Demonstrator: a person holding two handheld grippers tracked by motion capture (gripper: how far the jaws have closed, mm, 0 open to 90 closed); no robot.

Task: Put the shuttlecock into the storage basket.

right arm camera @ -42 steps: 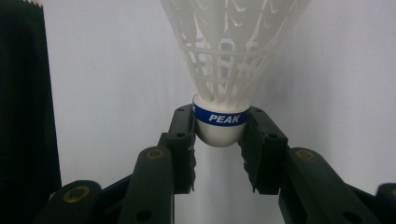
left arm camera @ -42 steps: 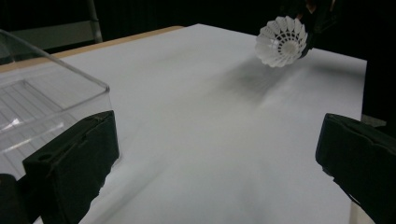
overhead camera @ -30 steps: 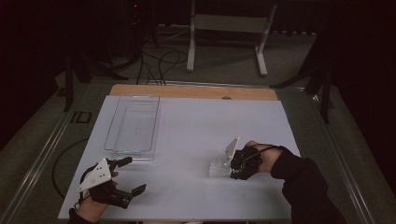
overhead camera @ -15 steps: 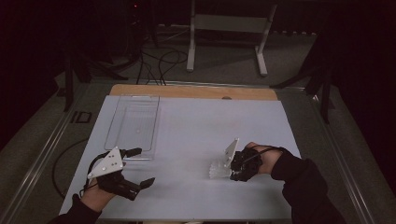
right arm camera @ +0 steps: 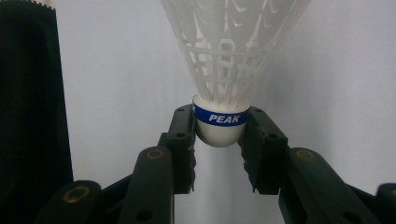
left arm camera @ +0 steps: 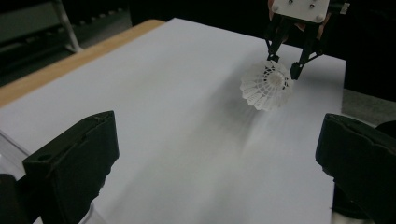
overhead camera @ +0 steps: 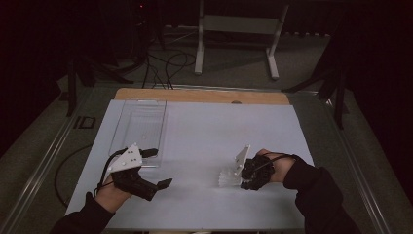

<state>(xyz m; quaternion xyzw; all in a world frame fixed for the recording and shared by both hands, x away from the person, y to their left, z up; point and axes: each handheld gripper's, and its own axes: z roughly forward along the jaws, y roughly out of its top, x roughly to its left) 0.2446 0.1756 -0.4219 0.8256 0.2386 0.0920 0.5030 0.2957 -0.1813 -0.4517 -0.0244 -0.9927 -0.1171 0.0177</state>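
Note:
A white plastic shuttlecock [right arm camera: 223, 56] with a blue band reading PEAK lies on its side on the white table sheet [overhead camera: 204, 136], skirt pointing away from the hand. My right gripper [right arm camera: 219, 128] is shut on its rounded cork, one pad pressing on each side. In the high view that gripper [overhead camera: 240, 179] rests low at the right front, with the shuttlecock [overhead camera: 227, 178] just left of it. My left gripper [overhead camera: 158, 168] hovers at the left front, jaws wide open and empty. In the left gripper view it [left arm camera: 215, 163] faces the shuttlecock [left arm camera: 266, 86] and the right gripper [left arm camera: 284, 65].
A clear plastic tray [overhead camera: 141, 122] lies on the sheet's left side, just beyond the left gripper. A wooden strip [overhead camera: 204, 96] borders the table's far edge. Behind the table stand a white metal frame [overhead camera: 238, 29] and loose cables [overhead camera: 165, 63] on the floor.
The left gripper has lifted from the front-left edge and moved inward toward the middle, still open. The right gripper and the shuttlecock have stayed put.

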